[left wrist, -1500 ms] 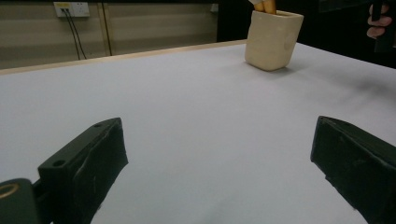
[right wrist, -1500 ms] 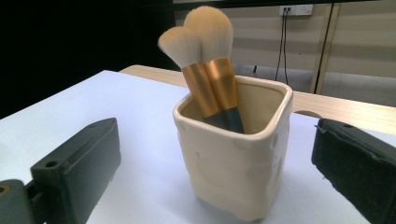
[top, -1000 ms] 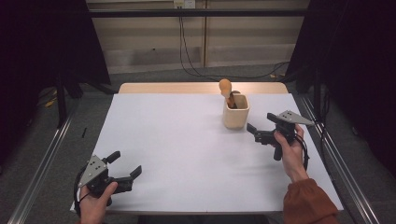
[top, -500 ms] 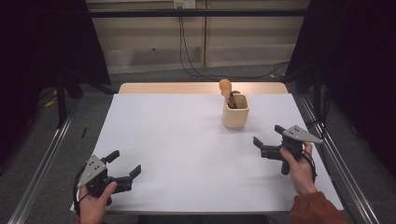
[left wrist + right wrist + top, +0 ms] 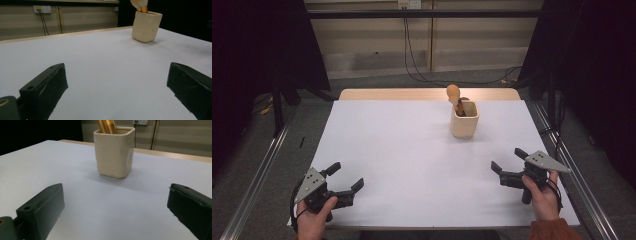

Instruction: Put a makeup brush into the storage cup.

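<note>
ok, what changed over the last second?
The right gripper pulled back from beside the cup toward the person's near edge of the table, jaws open and empty throughout. Nothing was grasped or released. The left gripper, the cup and the wooden utensils in it stayed put.

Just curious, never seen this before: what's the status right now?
Left gripper open, empty. Right gripper open, empty. Cream cup upright holding wooden utensils. Nothing between.
</note>
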{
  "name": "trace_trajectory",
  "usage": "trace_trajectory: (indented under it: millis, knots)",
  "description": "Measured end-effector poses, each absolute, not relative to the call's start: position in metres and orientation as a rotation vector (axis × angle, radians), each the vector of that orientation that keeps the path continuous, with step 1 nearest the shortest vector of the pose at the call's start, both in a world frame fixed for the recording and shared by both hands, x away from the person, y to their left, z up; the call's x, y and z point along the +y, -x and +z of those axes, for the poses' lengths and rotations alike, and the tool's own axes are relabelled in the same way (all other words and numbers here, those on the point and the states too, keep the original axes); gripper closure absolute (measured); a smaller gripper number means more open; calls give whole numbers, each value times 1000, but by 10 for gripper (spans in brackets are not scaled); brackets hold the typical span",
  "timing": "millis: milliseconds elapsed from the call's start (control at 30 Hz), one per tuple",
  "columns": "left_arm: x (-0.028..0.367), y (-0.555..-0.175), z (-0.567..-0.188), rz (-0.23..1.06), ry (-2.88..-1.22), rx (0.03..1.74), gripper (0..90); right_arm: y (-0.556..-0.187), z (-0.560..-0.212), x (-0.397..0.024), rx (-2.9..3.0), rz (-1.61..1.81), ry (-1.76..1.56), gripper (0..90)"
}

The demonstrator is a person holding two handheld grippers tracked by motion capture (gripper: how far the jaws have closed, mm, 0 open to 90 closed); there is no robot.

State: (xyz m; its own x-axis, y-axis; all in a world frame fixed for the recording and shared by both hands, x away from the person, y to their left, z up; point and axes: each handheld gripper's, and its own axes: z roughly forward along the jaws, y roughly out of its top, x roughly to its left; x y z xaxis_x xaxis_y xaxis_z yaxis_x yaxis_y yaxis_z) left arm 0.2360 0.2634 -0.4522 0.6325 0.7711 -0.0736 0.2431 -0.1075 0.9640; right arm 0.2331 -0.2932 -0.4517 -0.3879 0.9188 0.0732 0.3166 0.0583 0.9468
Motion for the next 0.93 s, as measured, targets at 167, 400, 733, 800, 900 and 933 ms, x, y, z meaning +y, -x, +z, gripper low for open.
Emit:
trace_trajectory:
  millis: [167,400,733,800,900,933]
  knots:
    - [264,-236,-452,551,-1661,850,28,-221,-454,-296,1745,1337,-1250,5]
    - [265,-235,-452,557,-1663,852,28,-205,-458,-301,1724,1303,-1281,3]
    - [265,-236,-453,558,-1663,863,28,-196,-461,-303,1705,1310,-1257,4]
    - [266,-237,-453,557,-1667,864,28,-196,-461,-303,1709,1318,-1260,3]
    - [266,-239,-454,554,-1672,867,28,-197,-461,-303,1709,1329,-1265,1]
    - [265,-240,-454,552,-1668,879,30,-197,-461,-304,1710,1333,-1268,1]
